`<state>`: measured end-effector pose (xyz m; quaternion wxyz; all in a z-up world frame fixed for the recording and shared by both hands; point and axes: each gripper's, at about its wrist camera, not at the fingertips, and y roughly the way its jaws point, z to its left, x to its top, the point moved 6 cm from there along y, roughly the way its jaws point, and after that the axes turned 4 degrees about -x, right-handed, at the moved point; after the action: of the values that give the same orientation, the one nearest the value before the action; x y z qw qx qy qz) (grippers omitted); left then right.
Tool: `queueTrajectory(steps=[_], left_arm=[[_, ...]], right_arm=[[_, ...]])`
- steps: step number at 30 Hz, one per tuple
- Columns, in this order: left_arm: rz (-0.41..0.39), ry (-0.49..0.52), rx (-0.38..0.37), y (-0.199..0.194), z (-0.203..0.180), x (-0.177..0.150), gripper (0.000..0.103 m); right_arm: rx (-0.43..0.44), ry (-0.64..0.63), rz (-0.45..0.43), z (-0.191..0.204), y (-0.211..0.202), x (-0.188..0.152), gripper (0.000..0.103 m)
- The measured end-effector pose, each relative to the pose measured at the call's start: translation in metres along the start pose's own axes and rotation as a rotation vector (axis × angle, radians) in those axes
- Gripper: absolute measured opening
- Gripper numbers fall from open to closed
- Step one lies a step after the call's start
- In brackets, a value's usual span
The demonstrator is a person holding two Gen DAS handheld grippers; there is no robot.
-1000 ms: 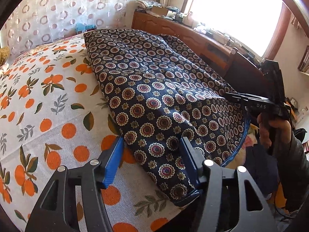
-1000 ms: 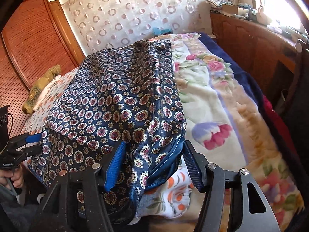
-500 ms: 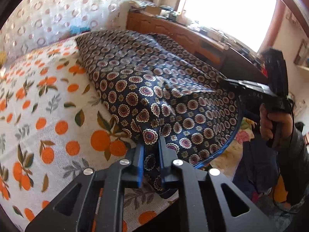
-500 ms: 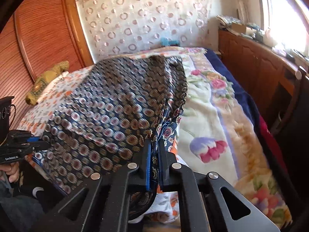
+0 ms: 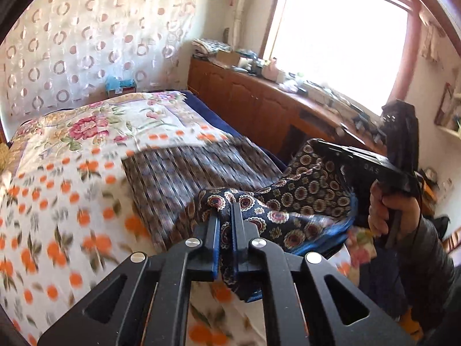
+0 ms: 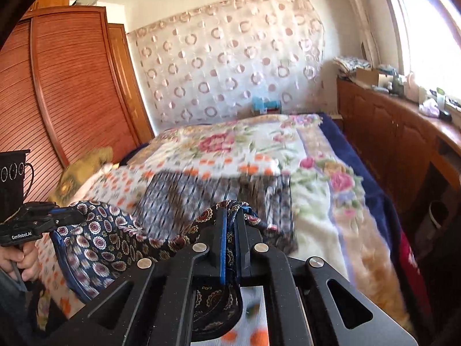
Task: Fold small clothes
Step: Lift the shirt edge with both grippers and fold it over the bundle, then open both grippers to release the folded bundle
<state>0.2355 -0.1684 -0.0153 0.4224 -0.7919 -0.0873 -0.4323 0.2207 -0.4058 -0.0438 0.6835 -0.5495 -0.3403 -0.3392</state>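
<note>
The navy garment printed with cream and maroon round medallions (image 5: 305, 199) and edged with a blue trim is lifted at its near hem off the foot of the bed; its farther part lies blurred across the orange-dotted white sheet (image 5: 57, 201), reaching toward the bed's middle. The left gripper (image 5: 226, 216) is clenched on one gathered corner of the cloth, which bunches between the blue pads and hangs below them. The right gripper (image 6: 230, 225) is likewise clamped on the other corner, the fabric sagging in a slack fold between the two tools. Past the garment a cream blanket with pink flowers (image 6: 230, 144) covers the far half of the bed, a dark blue cover (image 6: 360, 167) showing along its window-side edge. A wooden cabinet run (image 5: 253, 106) cluttered on top stands under the bright window, a ring-patterned white curtain (image 6: 230, 69) hangs behind the headboard end, and a slatted wooden wardrobe (image 6: 57, 86) flanks the other side
</note>
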Motion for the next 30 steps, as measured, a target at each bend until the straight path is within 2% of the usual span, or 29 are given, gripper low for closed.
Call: queueTrajectory(steps=[7, 13, 18, 20, 21, 22, 23, 24, 25, 26, 27, 28, 29, 30], left_arm=[[0.027, -0.098, 0.039, 0.043, 0.064, 0.043, 0.007], [0.046, -0.109, 0.068, 0.07, 0.096, 0.058, 0.007], [0.055, -0.11, 0.084, 0.078, 0.116, 0.068, 0.008], [0.054, -0.106, 0.087, 0.077, 0.121, 0.071, 0.014], [0.052, -0.096, 0.096, 0.075, 0.123, 0.073, 0.028], [0.043, -0.084, 0.114, 0.074, 0.125, 0.075, 0.05], [0.02, -0.063, 0.133, 0.069, 0.126, 0.077, 0.057], [0.01, -0.052, 0.141, 0.067, 0.126, 0.079, 0.07], [0.003, -0.049, 0.142, 0.065, 0.127, 0.08, 0.077], [-0.002, -0.052, 0.134, 0.063, 0.127, 0.081, 0.077], [-0.001, -0.053, 0.129, 0.062, 0.126, 0.081, 0.077], [-0.001, -0.052, 0.126, 0.062, 0.126, 0.08, 0.077], [0.004, -0.046, 0.121, 0.061, 0.122, 0.078, 0.077], [0.008, -0.041, 0.114, 0.061, 0.119, 0.075, 0.077]], right_arm=[[-0.019, 0.012, 0.056, -0.008, 0.078, 0.028, 0.004], [-0.031, -0.013, 0.117, -0.006, 0.133, 0.046, 0.004], [-0.047, -0.012, 0.163, -0.015, 0.165, 0.061, 0.004], [-0.05, -0.001, 0.176, -0.018, 0.174, 0.063, 0.004], [-0.049, 0.008, 0.175, -0.017, 0.175, 0.065, 0.004], [-0.048, 0.01, 0.17, -0.018, 0.177, 0.068, 0.004], [-0.049, 0.017, 0.17, -0.018, 0.181, 0.072, 0.009], [-0.056, 0.019, 0.167, -0.019, 0.182, 0.074, 0.01], [-0.066, 0.018, 0.162, -0.018, 0.179, 0.076, 0.016], [-0.087, 0.014, 0.151, -0.017, 0.177, 0.079, 0.028], [-0.104, 0.008, 0.139, -0.017, 0.175, 0.082, 0.037], [-0.116, 0.004, 0.126, -0.017, 0.173, 0.084, 0.054], [-0.127, 0.007, 0.114, -0.018, 0.169, 0.088, 0.062], [-0.137, 0.008, 0.101, -0.018, 0.164, 0.091, 0.062]])
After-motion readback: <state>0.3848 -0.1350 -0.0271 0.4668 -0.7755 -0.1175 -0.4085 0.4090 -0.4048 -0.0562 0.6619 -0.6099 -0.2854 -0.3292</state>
